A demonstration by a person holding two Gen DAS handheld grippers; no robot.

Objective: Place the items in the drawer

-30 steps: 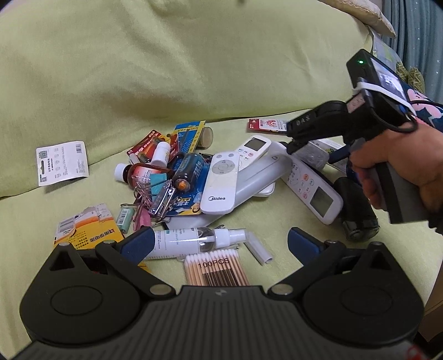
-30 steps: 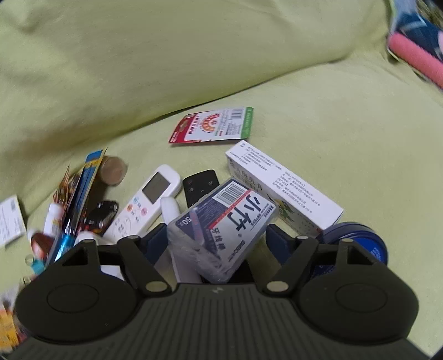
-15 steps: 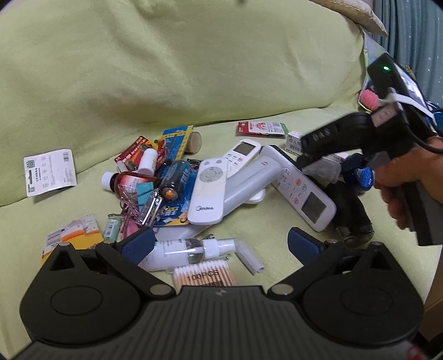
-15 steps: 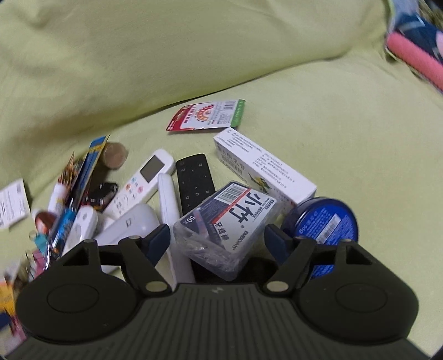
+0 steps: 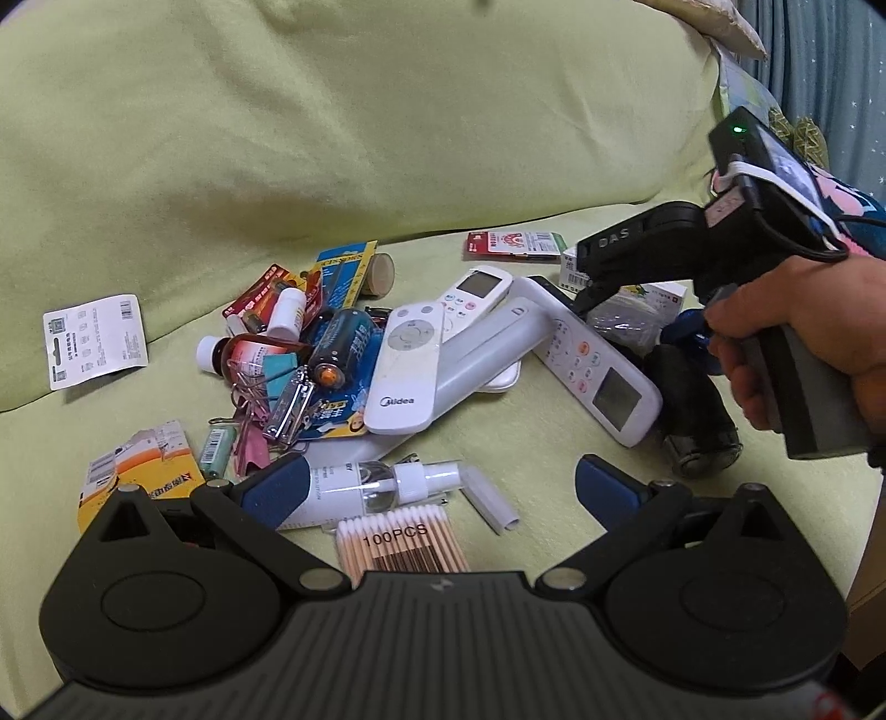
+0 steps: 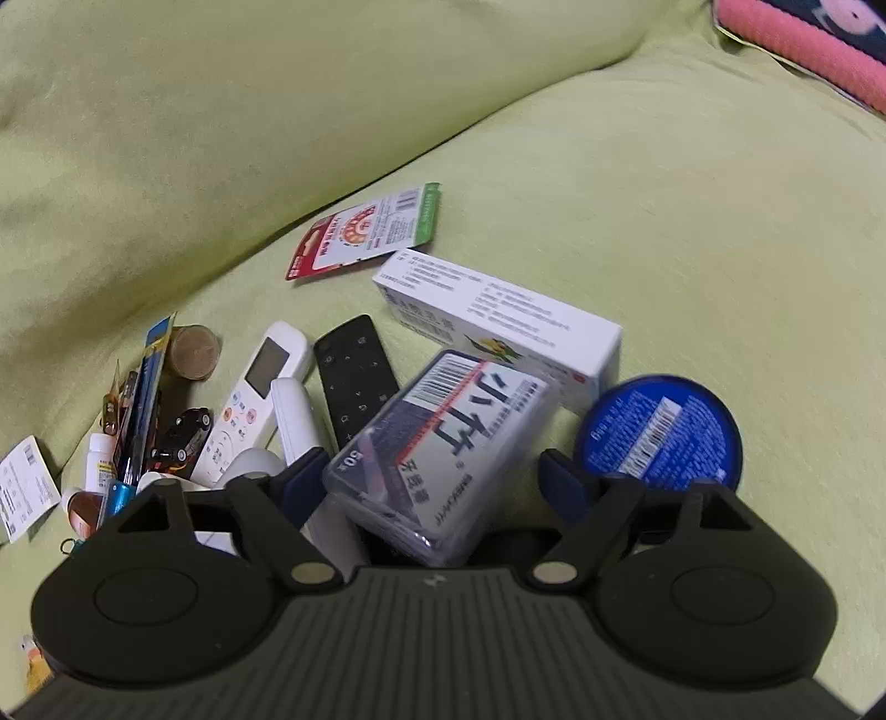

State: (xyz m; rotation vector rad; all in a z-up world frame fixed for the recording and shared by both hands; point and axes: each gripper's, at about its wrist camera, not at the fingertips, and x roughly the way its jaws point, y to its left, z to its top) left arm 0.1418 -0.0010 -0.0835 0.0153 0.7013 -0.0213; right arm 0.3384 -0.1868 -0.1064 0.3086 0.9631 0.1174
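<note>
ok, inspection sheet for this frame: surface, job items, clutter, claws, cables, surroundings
Surface: green sofa seat, soft, with a back cushion behind.
Job's things: clear floss box between the right claw's fingers, tilted on the pile; blue tin and white carton beside it; drawer not in view.
Clutter: remotes, spray bottle, swab pack, battery, binder clips, nail clipper, loose packets, heaped and overlapping.
Claws: left claw open, empty, above the spray bottle; right claw open, fingers either side of the floss box.
Cables: black lead on the right gripper's body.
Surroundings: pink-edged cushion, blue curtain.
</note>
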